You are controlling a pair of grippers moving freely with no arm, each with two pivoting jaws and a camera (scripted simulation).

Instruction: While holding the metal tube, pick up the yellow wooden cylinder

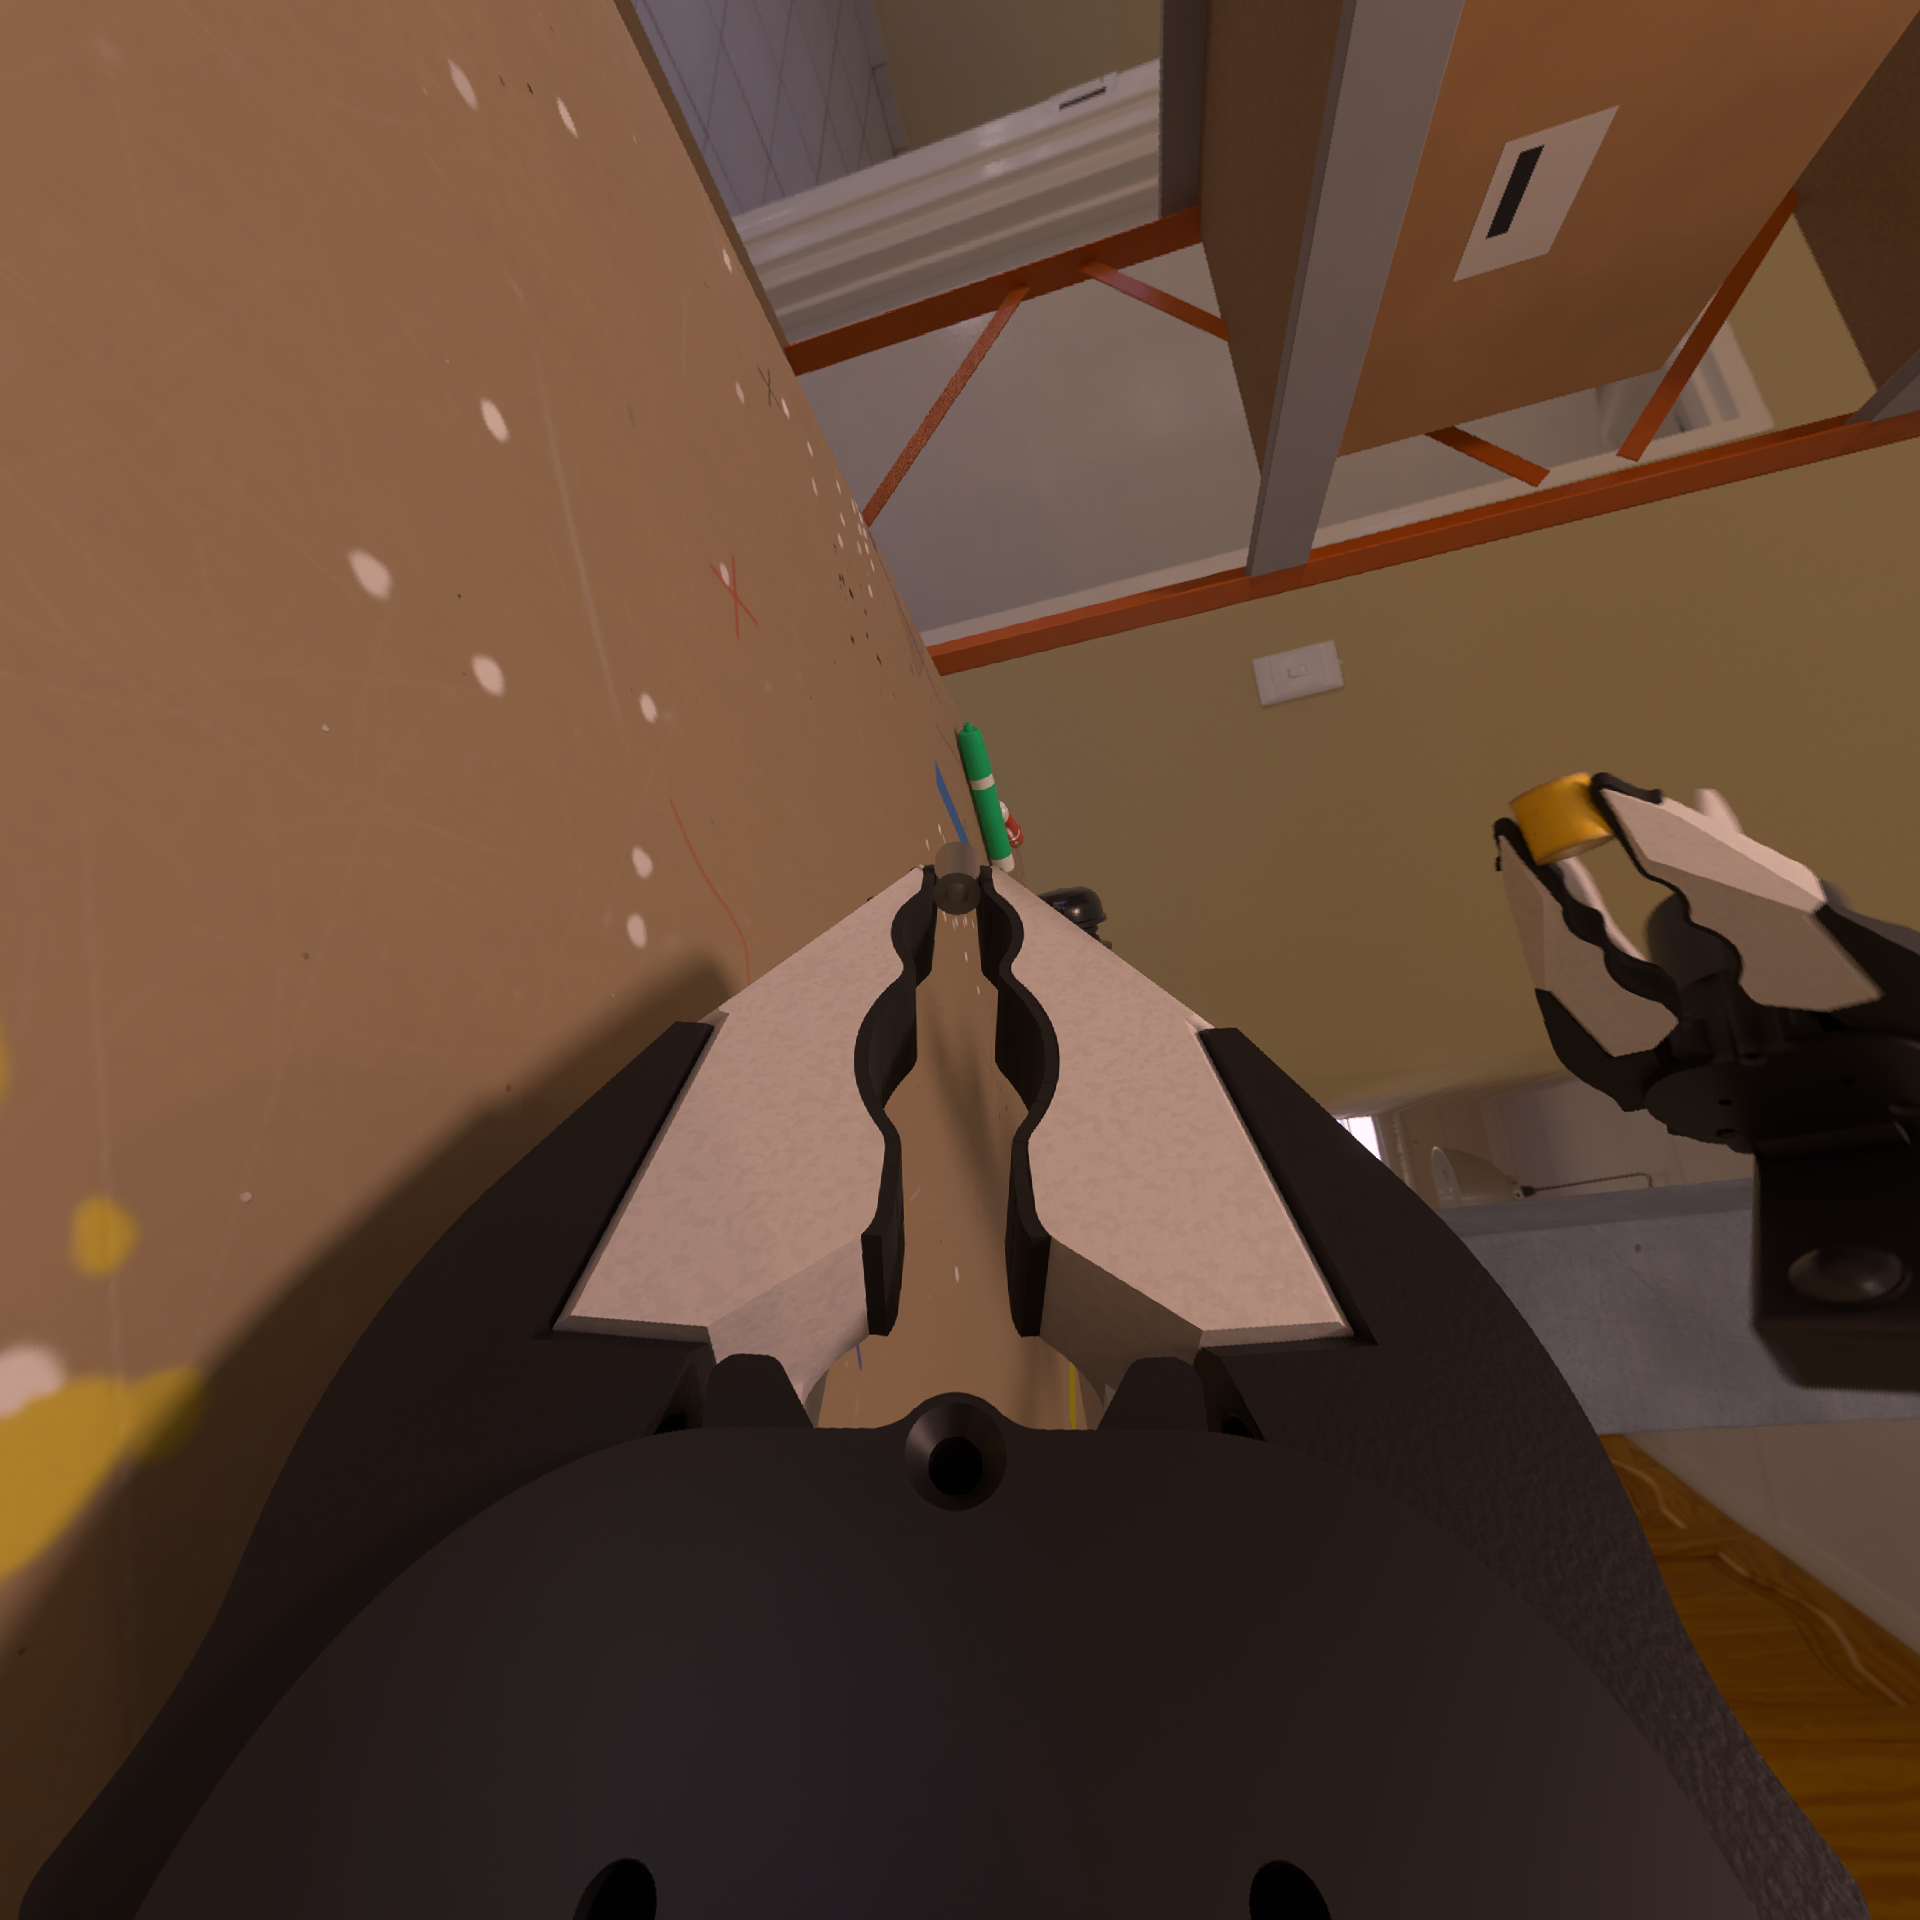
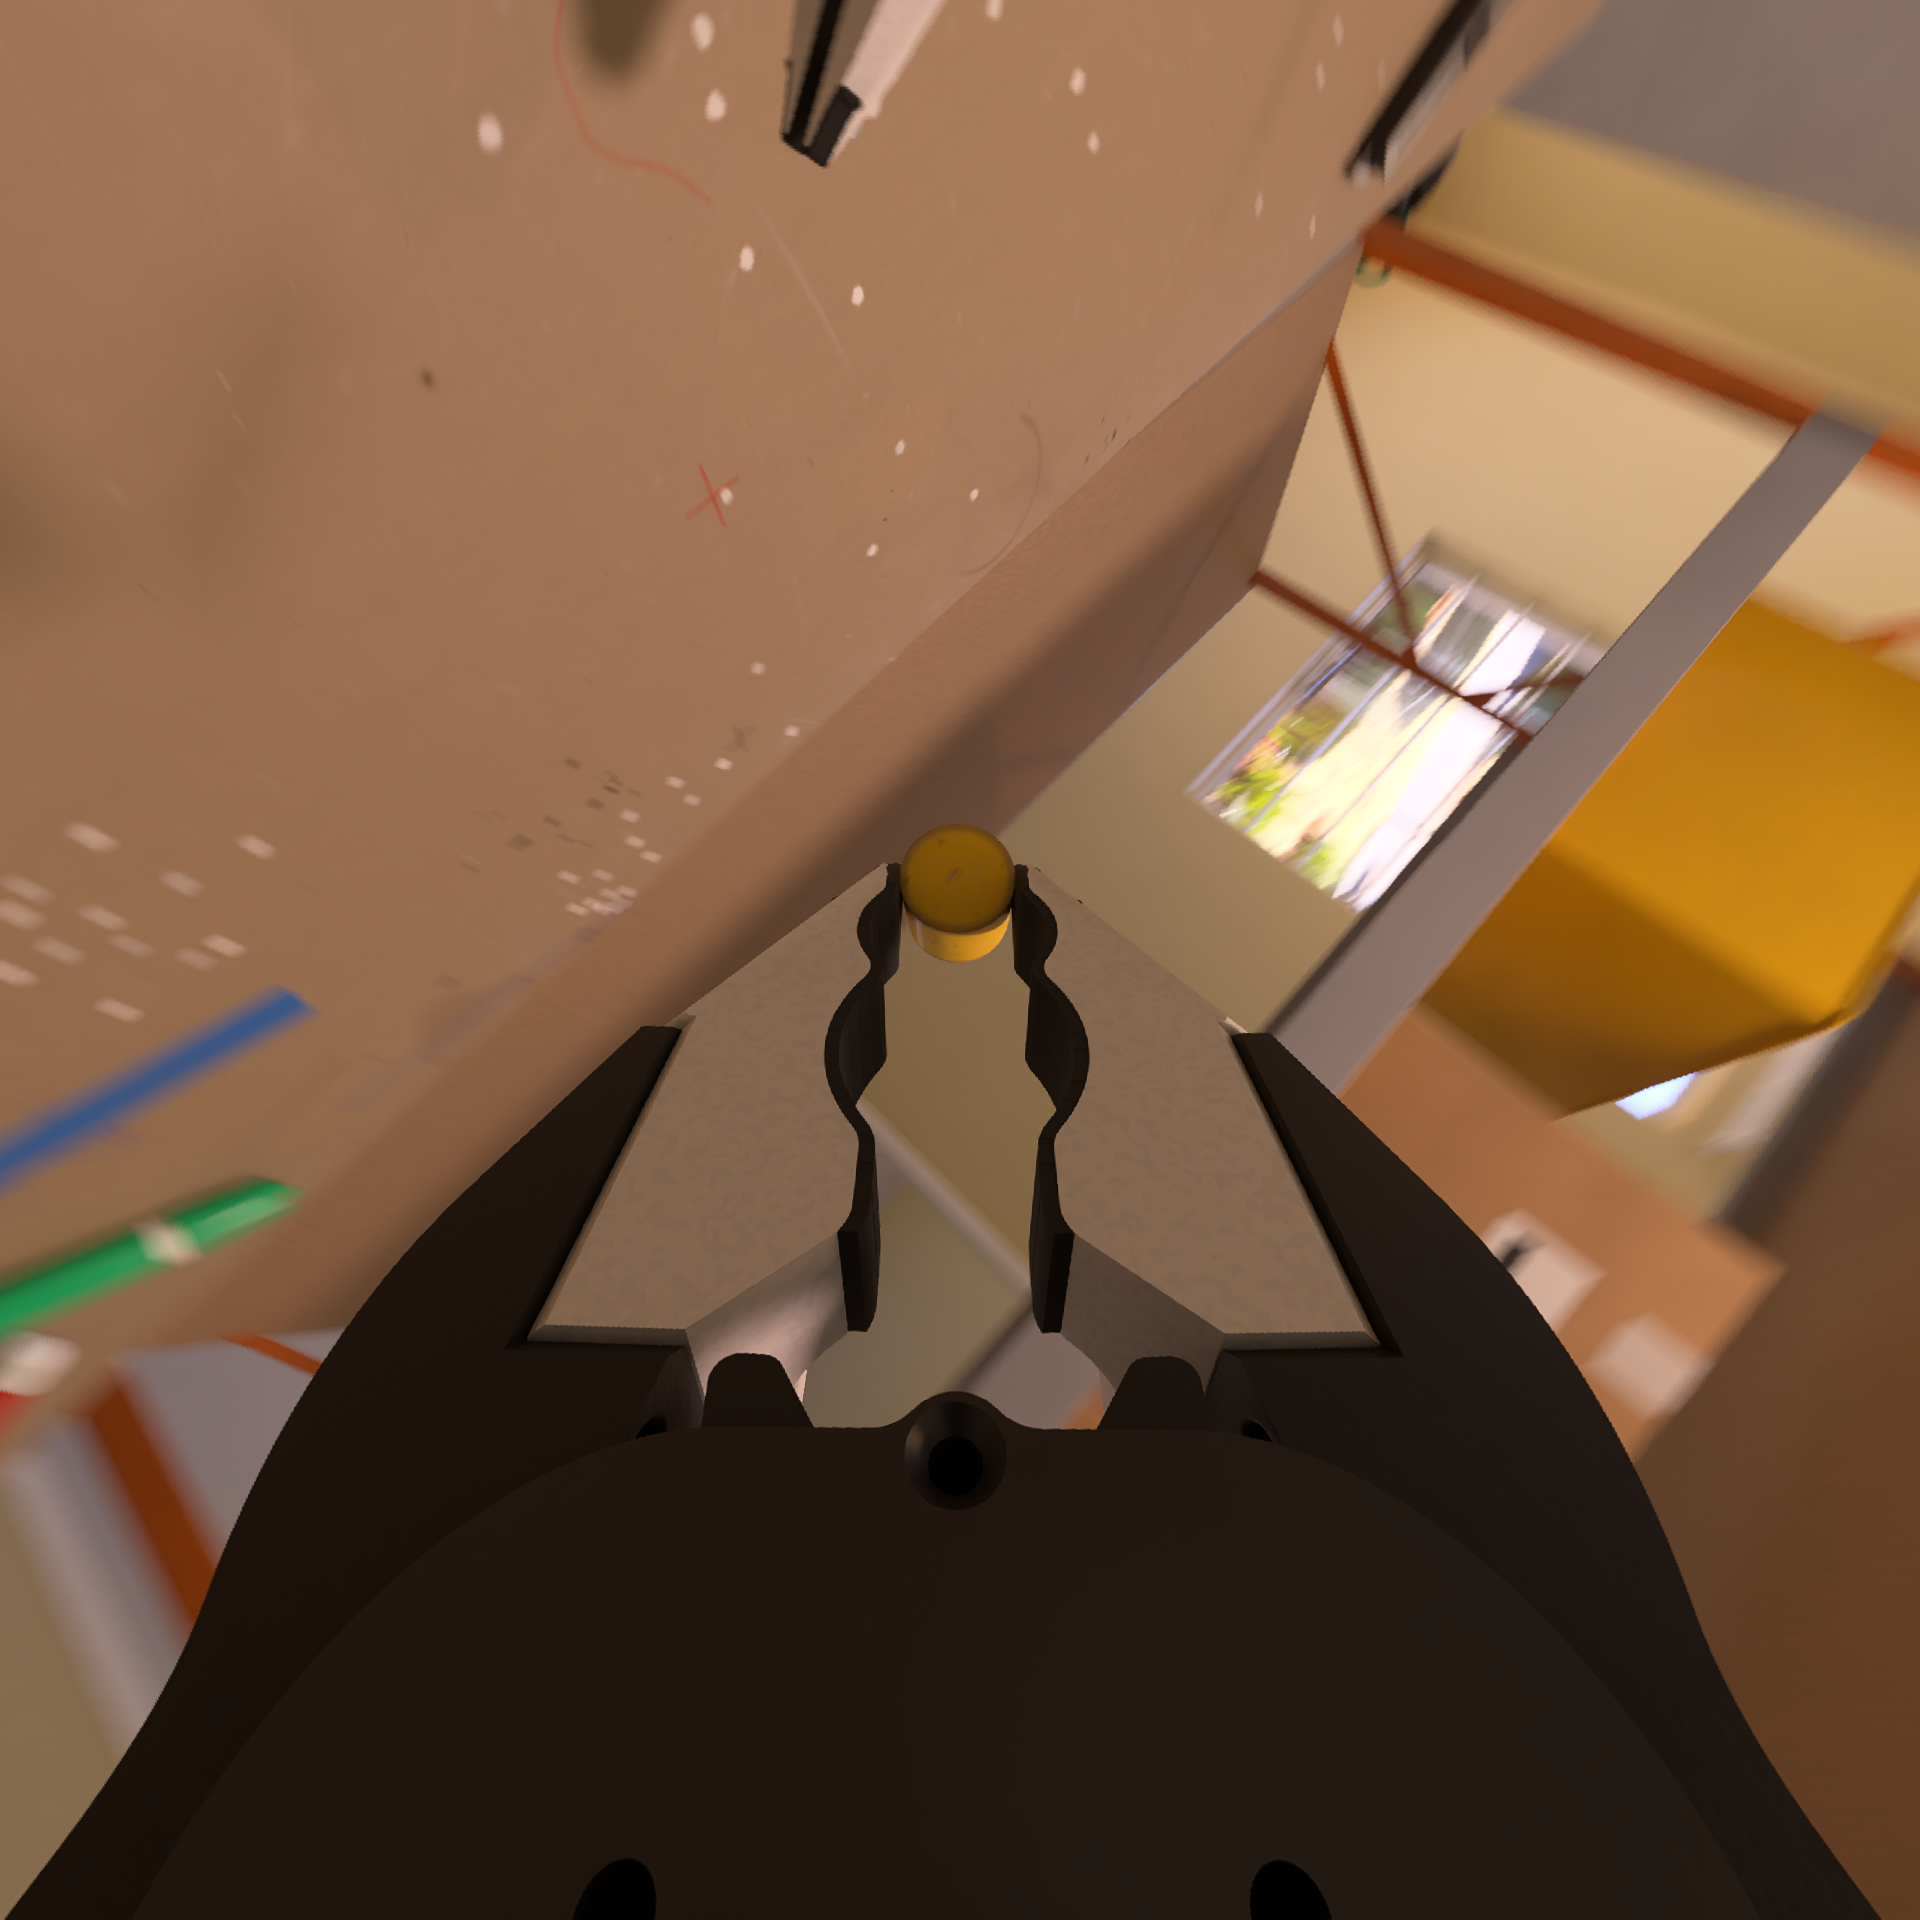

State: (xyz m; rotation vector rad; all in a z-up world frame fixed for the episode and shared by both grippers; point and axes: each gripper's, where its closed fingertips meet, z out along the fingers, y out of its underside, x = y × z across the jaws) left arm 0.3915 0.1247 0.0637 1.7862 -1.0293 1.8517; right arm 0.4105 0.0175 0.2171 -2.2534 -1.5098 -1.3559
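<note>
In the left wrist view my left gripper is shut on a small grey metal tube, seen end-on between the fingertips, held off the brown tabletop. My right gripper shows at the right of that view, shut on the yellow wooden cylinder, held in the air away from the table. In the right wrist view the right gripper clamps the yellow cylinder at its fingertips, its round end facing the camera.
A green marker lies on the tabletop near the edge, and a blue stick beside it; both also show in the right wrist view. Orange shelf frames and brown boxes stand beyond the table.
</note>
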